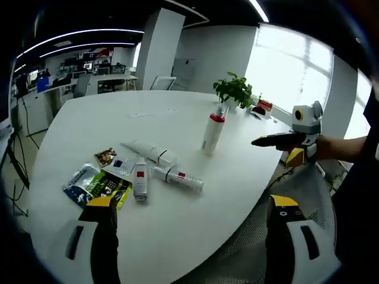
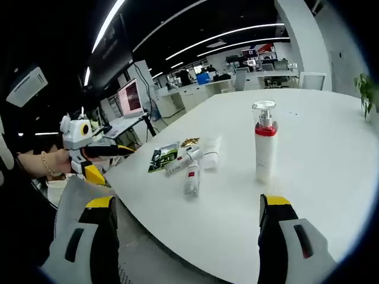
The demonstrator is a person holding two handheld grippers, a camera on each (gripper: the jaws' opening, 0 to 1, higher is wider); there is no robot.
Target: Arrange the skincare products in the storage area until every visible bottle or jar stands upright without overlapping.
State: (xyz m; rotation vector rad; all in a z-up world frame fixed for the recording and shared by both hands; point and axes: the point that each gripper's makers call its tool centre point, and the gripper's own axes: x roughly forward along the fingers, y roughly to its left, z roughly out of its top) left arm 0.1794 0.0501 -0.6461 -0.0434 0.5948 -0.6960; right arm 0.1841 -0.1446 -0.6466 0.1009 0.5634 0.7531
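A white pump bottle (image 1: 213, 131) with a red band and clear cap stands upright on the white table (image 1: 83, 124). Three white tubes lie flat in a loose cluster in front of it (image 1: 149, 151), (image 1: 140, 182), (image 1: 179, 177). My left gripper (image 1: 192, 236) hovers open off the table's near edge, nothing between its jaws. My right gripper (image 1: 266, 141) comes in from the right, held by a hand. In the right gripper view the bottle (image 2: 265, 148) stands ahead of my open, empty right gripper (image 2: 189, 236), the tubes (image 2: 192, 178) lie further left, and the left gripper (image 2: 121, 151) is off the table's edge.
Several flat sachets (image 1: 98, 183) and a small gold packet (image 1: 105, 157) lie left of the tubes. A potted plant (image 1: 234, 90) and small items sit at the table's far edge. Office desks and monitors (image 2: 131, 94) stand beyond the table.
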